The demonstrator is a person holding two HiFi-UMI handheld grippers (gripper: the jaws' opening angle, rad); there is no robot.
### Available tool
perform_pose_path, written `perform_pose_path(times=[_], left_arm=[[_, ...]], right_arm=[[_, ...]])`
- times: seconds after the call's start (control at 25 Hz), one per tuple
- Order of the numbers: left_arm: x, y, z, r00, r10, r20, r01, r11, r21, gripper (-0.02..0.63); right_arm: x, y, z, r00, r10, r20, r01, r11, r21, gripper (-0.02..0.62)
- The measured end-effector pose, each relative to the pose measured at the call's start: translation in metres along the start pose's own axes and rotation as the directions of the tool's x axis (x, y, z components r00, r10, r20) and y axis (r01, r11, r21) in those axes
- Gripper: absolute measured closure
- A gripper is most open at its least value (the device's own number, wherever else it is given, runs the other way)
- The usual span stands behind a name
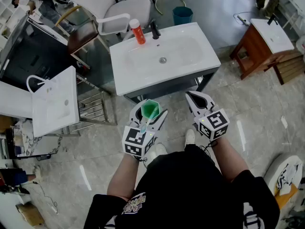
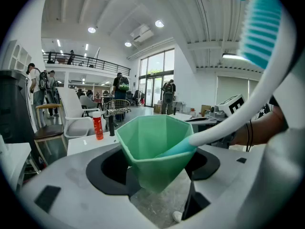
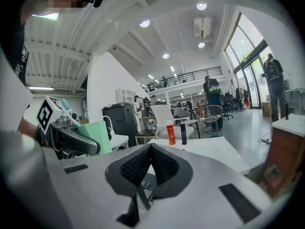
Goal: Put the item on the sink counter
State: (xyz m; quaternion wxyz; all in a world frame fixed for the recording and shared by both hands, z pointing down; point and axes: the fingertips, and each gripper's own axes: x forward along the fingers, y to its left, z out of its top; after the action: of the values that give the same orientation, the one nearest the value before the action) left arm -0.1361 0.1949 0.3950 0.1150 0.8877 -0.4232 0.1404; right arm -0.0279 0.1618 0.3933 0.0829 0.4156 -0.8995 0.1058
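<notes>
1. The sink counter (image 1: 125, 75), a white vanity top with a moulded basin, is standing ahead of the person, well apart from both grippers. Its front and side margins are lying bare, so they are probably offering the easiest set-down room.
2. The left gripper (image 1: 151, 113) is spreading its jaws wide and pressing its pads against opposite walls of the green cup (image 1: 150, 109). It is carrying the cup upright over the floor tiles, short of the counter. The upright hold is presumably keeping the contents from tipping out.
3. The right gripper (image 1: 189, 95) is hovering just beside the left one, its fingers pressed together with nothing between them. It appears to be idling while the left one does the carrying.
4. The green cup (image 2: 152, 151) is showing pale mint, faceted walls that taper from a wide angular mouth to a narrower base. It is looking like light plastic, so a gentle squeeze is likely sufficing.
5. The toothbrush (image 2: 248, 104) is leaning inside the cup. Its teal lower handle is turning white higher up, and its blue-and-white bristled head is jutting back towards the person.
6. The orange bottle (image 1: 137, 31), white-capped, is standing at the counter's back edge beside the black faucet (image 1: 155, 31), so that strip is already partly taken.
</notes>
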Motion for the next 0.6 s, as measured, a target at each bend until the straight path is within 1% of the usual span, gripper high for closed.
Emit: perform_pose_path(times=[0.6], left_arm=[[0.012, -0.007, 0.005, 1.000, 0.012, -0.005, -0.012, 1.000, 0.001, 0.277]], right_arm=[[-0.001, -0.007, 0.002, 0.999, 0.040, -0.005, -0.040, 0.998, -0.042, 0.541]])
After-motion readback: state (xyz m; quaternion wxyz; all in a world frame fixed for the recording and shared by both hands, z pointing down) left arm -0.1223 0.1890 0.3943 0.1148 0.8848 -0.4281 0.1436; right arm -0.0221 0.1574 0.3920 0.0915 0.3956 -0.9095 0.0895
